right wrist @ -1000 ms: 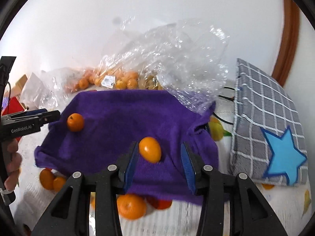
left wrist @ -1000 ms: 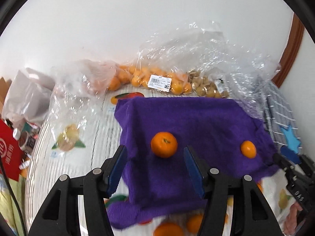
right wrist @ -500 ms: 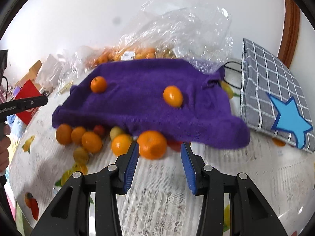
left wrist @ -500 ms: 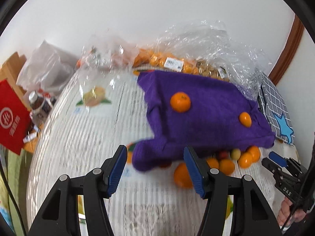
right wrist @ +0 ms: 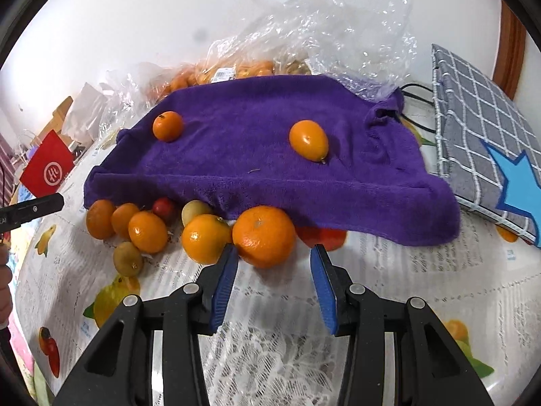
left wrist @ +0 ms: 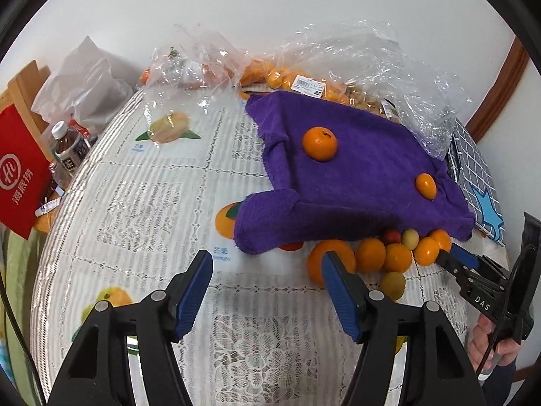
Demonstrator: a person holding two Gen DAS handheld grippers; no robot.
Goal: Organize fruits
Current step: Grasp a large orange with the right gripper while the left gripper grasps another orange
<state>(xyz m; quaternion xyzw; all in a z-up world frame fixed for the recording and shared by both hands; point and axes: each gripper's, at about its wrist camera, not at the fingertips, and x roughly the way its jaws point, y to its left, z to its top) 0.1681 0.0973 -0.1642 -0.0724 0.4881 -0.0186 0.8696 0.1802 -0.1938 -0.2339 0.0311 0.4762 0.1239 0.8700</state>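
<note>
A purple towel lies over something raised on the table. On it sit a round orange and a smaller oval orange fruit. Several loose oranges and small fruits lie along its near edge, the biggest orange just beyond my right gripper, which is open and empty. My left gripper is open and empty over the tablecloth, left of the pile. The right gripper also shows in the left wrist view.
Clear plastic bags of oranges lie behind the towel by the wall. A grey checked pouch with a blue star lies at the right. A red packet, a bottle and bags stand at the table's left edge.
Both grippers have pulled back from the towel toward the near side of the table, both open and empty. The two fruits stay on the towel. The loose fruit pile has come into view.
</note>
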